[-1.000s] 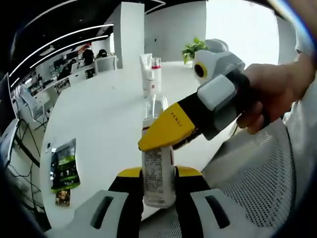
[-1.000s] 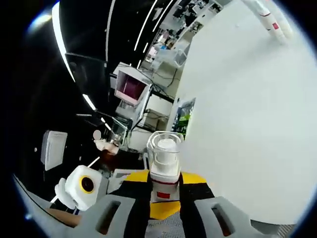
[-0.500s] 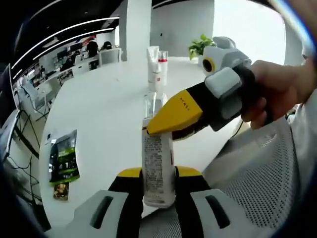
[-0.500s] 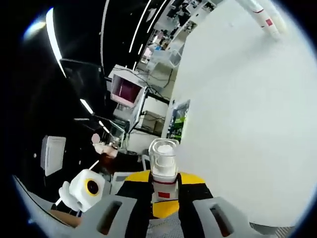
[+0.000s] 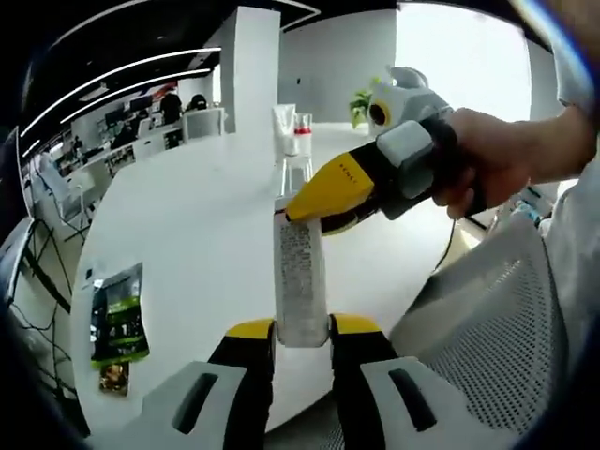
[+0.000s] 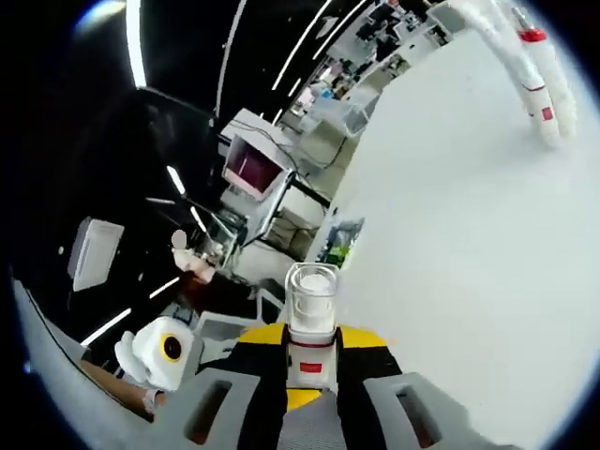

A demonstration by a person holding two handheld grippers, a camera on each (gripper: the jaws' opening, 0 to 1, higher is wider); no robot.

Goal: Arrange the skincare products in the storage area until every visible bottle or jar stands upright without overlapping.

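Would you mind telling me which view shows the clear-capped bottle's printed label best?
The left gripper view: the clear-capped white bottle shows its printed side lengthwise, between the left tool and right tool. The right gripper view looks along its clear cap.

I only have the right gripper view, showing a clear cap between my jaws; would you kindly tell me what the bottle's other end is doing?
Observer: In the left gripper view, the left gripper clamps the bottle's base, so both grippers hold it.
Operator: Thank you. What is on its side?
Observer: A white label of small print runs along the body.
Operator: Is there anything under it?
Observer: A white mesh chair sits at the table edge, beside and below the bottle.
Operator: And the right gripper?
Observer: A hand holds the right gripper, shut near the cap.
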